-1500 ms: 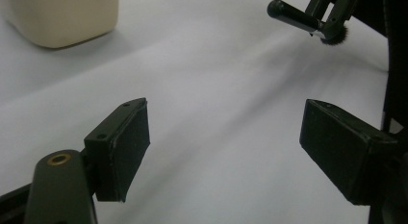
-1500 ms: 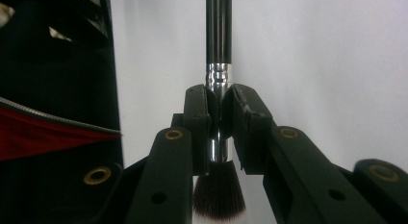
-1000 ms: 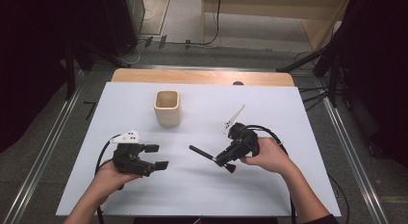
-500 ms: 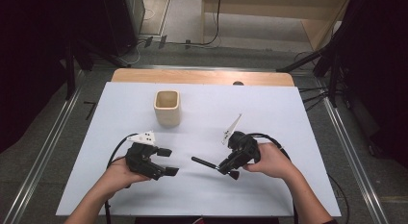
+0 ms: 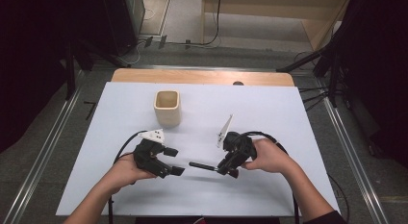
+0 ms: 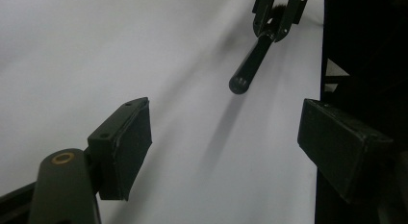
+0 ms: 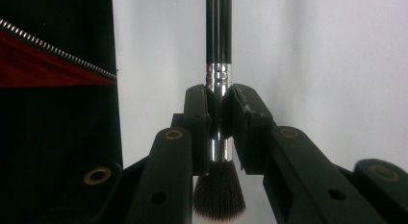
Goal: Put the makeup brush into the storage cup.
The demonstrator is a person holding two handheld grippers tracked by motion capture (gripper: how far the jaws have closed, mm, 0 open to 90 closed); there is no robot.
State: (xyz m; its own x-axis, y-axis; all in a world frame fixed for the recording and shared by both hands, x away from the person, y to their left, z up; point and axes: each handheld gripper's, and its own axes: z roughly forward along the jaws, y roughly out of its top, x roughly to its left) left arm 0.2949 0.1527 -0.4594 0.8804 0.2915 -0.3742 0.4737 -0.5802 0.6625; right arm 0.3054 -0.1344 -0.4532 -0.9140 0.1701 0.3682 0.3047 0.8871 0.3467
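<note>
A make-up brush with a black handle, a silver ferrule and dark bristles is clamped at the ferrule by my right gripper, which is shut on it. In the high view the right gripper holds the brush level just above the white table, handle pointing left. My left gripper is open, a short way left of the handle's tip. In the left gripper view its jaws stand wide with nothing between them, and the handle's round end lies ahead of them.
A beige square cup stands upright behind the left gripper on the white table top. A bare wooden strip runs along the far edge. Dark clothing with a red band and zipper lies at the left of the right gripper view.
My left gripper has slid right across the table toward the brush handle's tip, jaws still open. The right gripper, shut on the brush, has hardly moved.
</note>
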